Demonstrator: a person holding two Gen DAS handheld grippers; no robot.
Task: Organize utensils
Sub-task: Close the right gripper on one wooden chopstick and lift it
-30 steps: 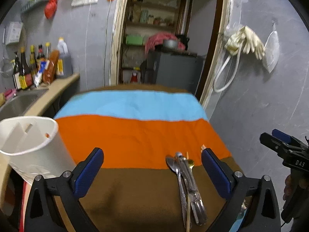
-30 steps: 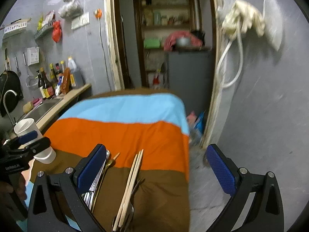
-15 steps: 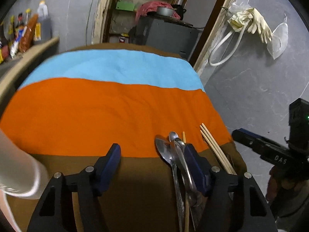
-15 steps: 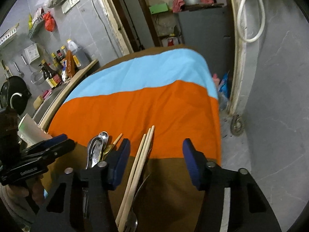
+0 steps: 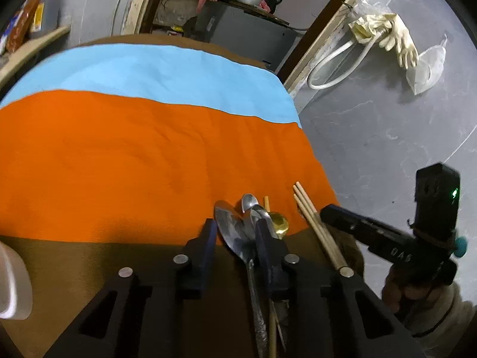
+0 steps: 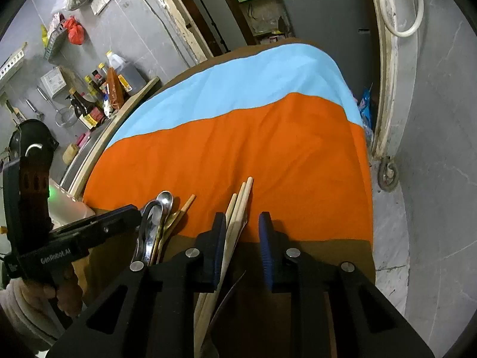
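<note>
Your left gripper (image 5: 234, 235) is sitting part-open around the spoons (image 5: 238, 232), lower centre; your right gripper (image 6: 243, 235) is straddling the chopsticks (image 6: 238, 205), fingers part-open, nothing gripped.

The white holder (image 5: 13, 280) is cut off by the left wrist view's left edge; only part of its rim shows. The handles of the spoons (image 5: 238, 238) run down behind the left gripper (image 5: 235, 238) and off the bottom edge. The chopsticks (image 6: 235, 217) pass behind the right gripper (image 6: 241, 238), their lower ends out of frame. The bottles (image 6: 92, 101) by the wall carry labels too small to read. Past the doorway, the shelf's contents are blurred.
</note>
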